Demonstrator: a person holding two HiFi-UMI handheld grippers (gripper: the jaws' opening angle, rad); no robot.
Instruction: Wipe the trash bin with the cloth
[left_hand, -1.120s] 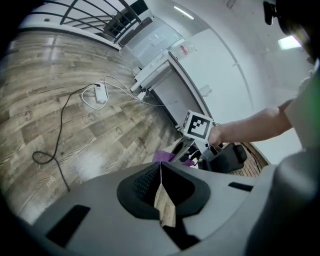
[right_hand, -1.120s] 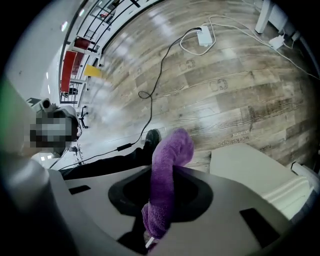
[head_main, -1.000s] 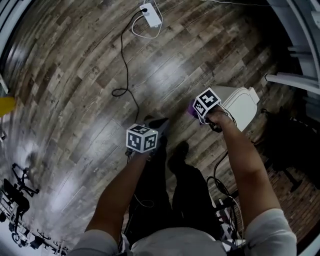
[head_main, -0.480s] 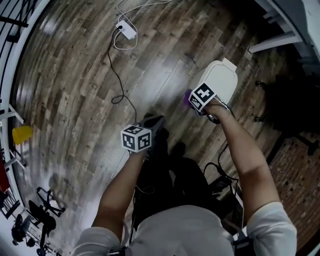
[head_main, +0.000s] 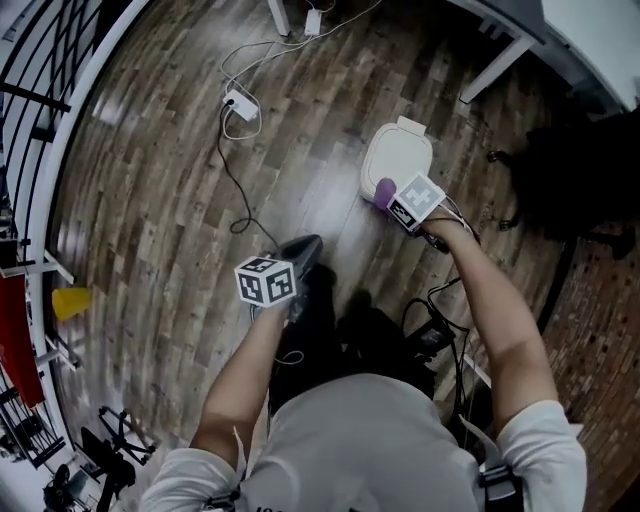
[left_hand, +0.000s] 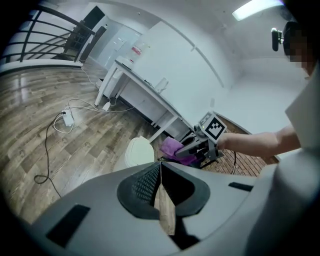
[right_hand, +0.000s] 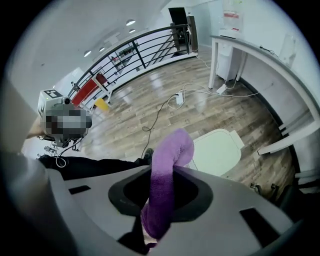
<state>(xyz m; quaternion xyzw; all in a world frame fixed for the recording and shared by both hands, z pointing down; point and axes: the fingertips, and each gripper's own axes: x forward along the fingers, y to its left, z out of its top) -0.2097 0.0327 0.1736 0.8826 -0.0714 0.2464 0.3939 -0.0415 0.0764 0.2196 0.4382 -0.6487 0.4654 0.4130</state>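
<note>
A white trash bin (head_main: 397, 160) with its lid down stands on the wood floor; it also shows in the left gripper view (left_hand: 138, 151) and the right gripper view (right_hand: 217, 151). My right gripper (head_main: 392, 193) is shut on a purple cloth (head_main: 384, 190), held just above the bin's near edge. The cloth (right_hand: 175, 147) sticks up out of the right gripper (right_hand: 161, 172) and curls over toward the bin. My left gripper (head_main: 300, 252) hangs lower and left of the bin, apart from it. Its jaws (left_hand: 161, 166) are shut with nothing between them. From there I see the cloth (left_hand: 172, 148).
A white power strip (head_main: 238, 105) with looping cables lies on the floor to the bin's far left. A white desk leg (head_main: 497, 65) rises behind the bin. A dark chair (head_main: 580, 170) stands to the right. A black railing (head_main: 40, 110) and a yellow object (head_main: 70, 302) are at the left.
The person has turned and stepped toward the bin. The right gripper with the cloth now sits at the bin's near edge rather than beside it. The left gripper stays shut.
</note>
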